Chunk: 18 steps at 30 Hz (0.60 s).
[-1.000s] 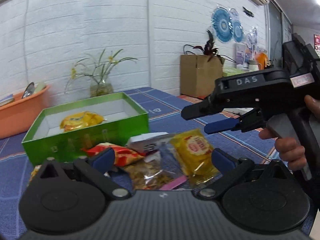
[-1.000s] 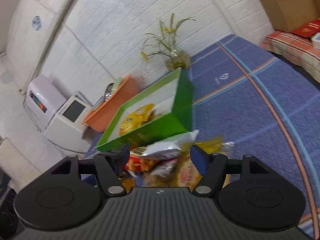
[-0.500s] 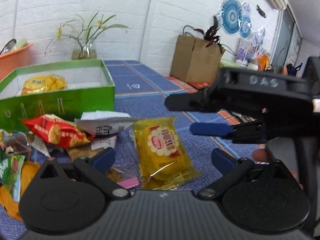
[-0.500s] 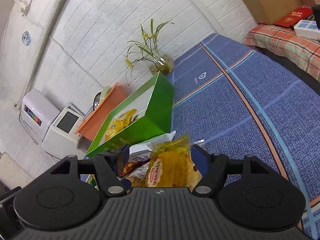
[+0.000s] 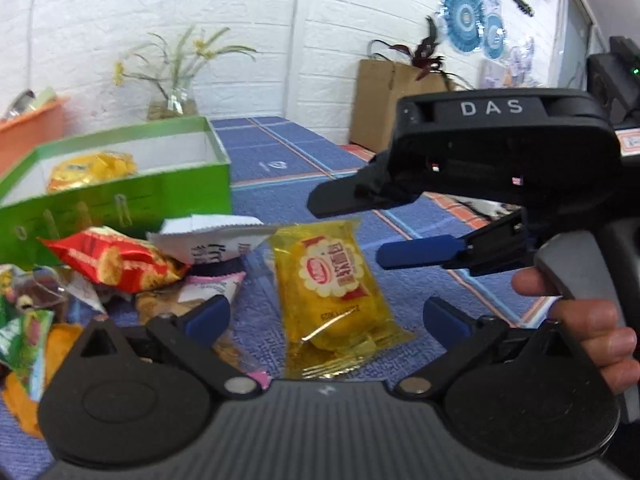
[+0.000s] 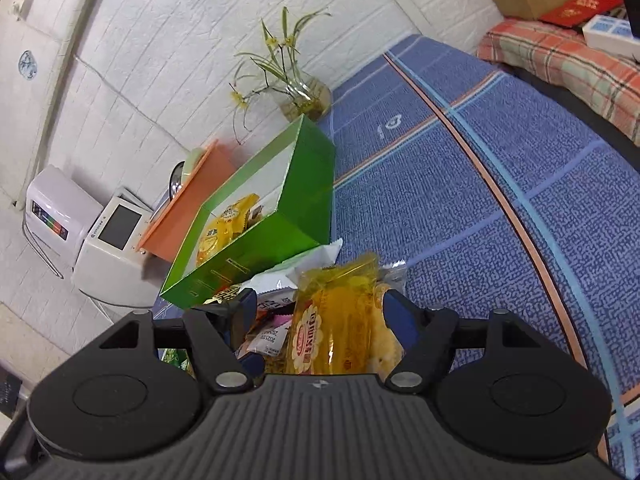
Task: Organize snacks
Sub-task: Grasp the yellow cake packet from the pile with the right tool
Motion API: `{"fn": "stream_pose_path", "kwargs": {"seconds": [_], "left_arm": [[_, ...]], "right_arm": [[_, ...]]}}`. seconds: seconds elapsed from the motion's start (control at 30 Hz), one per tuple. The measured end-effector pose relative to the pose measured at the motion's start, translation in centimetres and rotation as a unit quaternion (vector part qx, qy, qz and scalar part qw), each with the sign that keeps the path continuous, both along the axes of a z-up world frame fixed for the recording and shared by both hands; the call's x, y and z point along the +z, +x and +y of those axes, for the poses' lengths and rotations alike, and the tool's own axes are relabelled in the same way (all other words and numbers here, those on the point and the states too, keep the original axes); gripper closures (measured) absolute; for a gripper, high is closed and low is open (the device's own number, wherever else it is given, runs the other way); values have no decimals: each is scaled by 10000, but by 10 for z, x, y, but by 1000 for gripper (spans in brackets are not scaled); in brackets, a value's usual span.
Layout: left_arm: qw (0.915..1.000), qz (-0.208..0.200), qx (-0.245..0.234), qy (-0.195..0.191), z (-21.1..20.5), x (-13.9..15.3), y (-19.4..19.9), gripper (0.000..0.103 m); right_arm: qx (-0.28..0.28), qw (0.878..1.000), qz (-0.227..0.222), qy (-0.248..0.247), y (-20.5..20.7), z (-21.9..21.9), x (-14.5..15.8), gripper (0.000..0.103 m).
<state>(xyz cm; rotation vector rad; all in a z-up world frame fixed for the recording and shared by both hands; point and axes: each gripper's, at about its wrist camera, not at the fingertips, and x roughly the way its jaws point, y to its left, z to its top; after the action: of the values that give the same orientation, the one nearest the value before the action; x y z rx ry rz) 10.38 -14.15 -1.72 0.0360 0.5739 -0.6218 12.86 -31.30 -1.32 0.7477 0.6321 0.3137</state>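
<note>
A yellow cake packet [image 5: 332, 284] lies on the blue cloth between the open fingers of my left gripper [image 5: 326, 316]. In the right wrist view the same packet [image 6: 340, 328] lies between the spread fingers of my right gripper [image 6: 320, 312], which hovers over it, open. The right gripper body [image 5: 500, 176] shows in the left wrist view, above and right of the packet. A green box [image 5: 120, 200] with a white inside holds one yellow packet [image 5: 92, 166]. Several loose snacks, among them a red packet [image 5: 116, 264] and a white packet [image 5: 208, 240], are piled left of the yellow one.
An orange tub [image 5: 28, 136] stands behind the box at the left. A glass vase with a plant [image 5: 172, 100] stands at the wall. A brown cardboard box [image 5: 388, 100] sits at the far right. A white appliance [image 6: 100, 240] stands beyond the table's left edge.
My right gripper has come down closer over the yellow packet, which now fills more of the gap between its fingers. My left gripper has shifted slightly; the packet stays on the cloth.
</note>
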Motion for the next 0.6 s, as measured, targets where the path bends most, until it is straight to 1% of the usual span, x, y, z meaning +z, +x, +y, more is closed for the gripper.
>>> {"fn": "stream_pose_path", "kwargs": {"seconds": [0.1, 0.13, 0.17, 0.23, 0.3, 0.33, 0.37, 0.4, 0.47, 0.53, 0.6], "left_arm": [[9972, 450, -346, -495, 10, -3, 9, 0], [9961, 553, -351, -587, 11, -3, 11, 0], [9961, 556, -326, -601, 11, -4, 10, 0], [9977, 380, -323, -455, 9, -5, 6, 0], [9994, 191, -246, -155, 3, -7, 2, 2], [9997, 132, -216, 2, -1, -8, 0, 7], [9996, 123, -215, 162, -5, -10, -1, 15], [9992, 167, -260, 253, -7, -12, -1, 19], [9984, 282, -379, 307, -11, -14, -1, 32], [9983, 300, -397, 287, -10, -12, -3, 34], [9983, 355, -404, 218, -7, -11, -2, 35]], "right_arm": [[205, 9996, 67, 171, 3, -1, 2, 0], [243, 9996, 78, 129, 5, 0, 4, 0], [268, 9996, 101, 45, 7, 1, 6, 0], [294, 9993, 162, -159, 12, 5, 9, 0], [413, 9981, 234, -385, 17, 9, 10, 0], [457, 9976, 255, -450, 19, 11, 11, 0], [504, 9970, 282, -519, 21, 14, 11, 0], [541, 9961, 332, -613, 23, 16, 11, 0], [583, 9932, 530, -863, 30, 21, 10, 0], [610, 9908, 671, -1007, 36, 23, 6, 0], [724, 9892, 572, -1137, 36, 25, 8, 0]]}}
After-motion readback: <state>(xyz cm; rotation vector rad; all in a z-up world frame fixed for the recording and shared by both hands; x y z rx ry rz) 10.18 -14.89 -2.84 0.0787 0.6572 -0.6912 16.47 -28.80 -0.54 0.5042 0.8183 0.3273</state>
